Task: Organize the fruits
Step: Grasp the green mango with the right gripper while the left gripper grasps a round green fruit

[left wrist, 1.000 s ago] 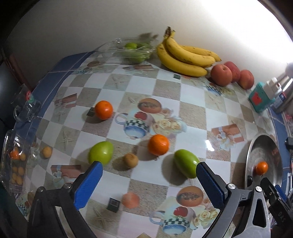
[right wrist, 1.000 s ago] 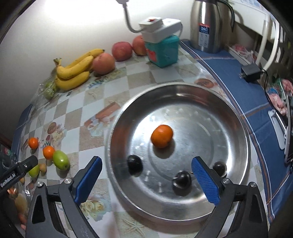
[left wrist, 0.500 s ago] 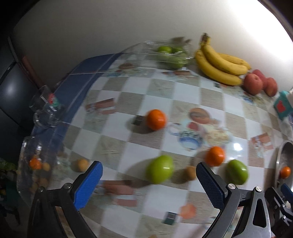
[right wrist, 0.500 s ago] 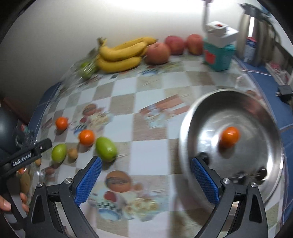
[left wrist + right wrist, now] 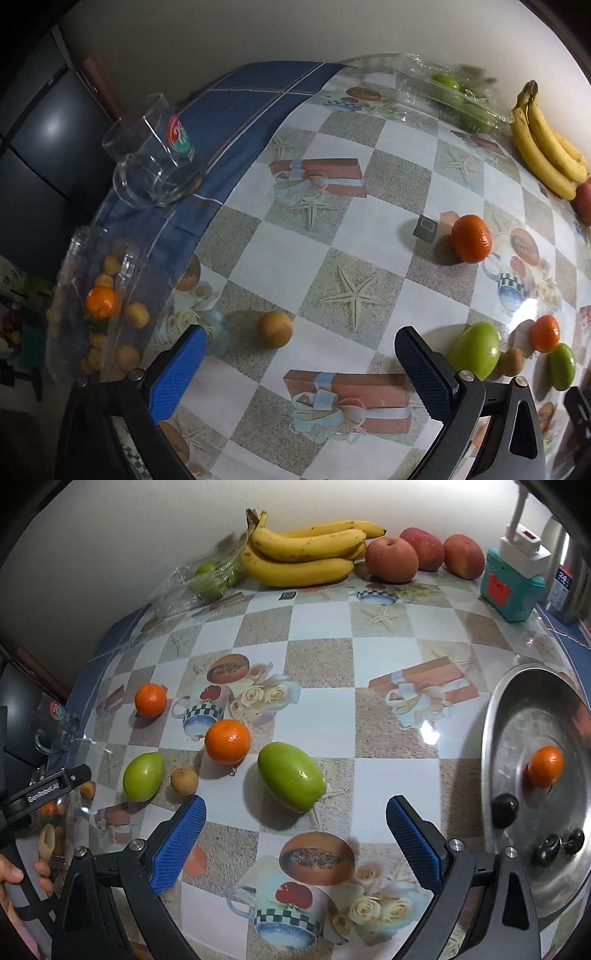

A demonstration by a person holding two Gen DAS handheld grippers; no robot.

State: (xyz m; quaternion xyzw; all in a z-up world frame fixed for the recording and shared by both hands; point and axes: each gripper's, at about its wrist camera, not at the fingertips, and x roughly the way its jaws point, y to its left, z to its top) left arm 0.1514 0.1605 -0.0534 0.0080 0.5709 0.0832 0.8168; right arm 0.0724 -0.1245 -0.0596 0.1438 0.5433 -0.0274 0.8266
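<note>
Lying on a checkered tablecloth (image 5: 321,661): oranges, green fruit, bananas (image 5: 306,554) by the wall. Showing only in right view: steel bowl (image 5: 517,701) w/ one orange (image 5: 545,767) inside, apples (image 5: 391,559), teal box (image 5: 511,587). Showing only in left view: glass mug (image 5: 155,162), clear tub (image 5: 99,306) of small fruit at table edge. Left gripper (image 5: 299,363) gaping wide over a small brown fruit (image 5: 274,328), holding nothing. Right gripper (image 5: 295,832) likewise spread & empty, hovering near a green fruit (image 5: 291,777).

We see blue textured pads (image 5: 177,843) on black claws, ahead of our right claw a green oval fruit (image 5: 291,777) and orange tangerine (image 5: 227,741), yellow bananas (image 5: 306,554) far ahead, checked beige-and-white tablecloth (image 5: 321,716), silver pan (image 5: 517,878) at right.
</note>
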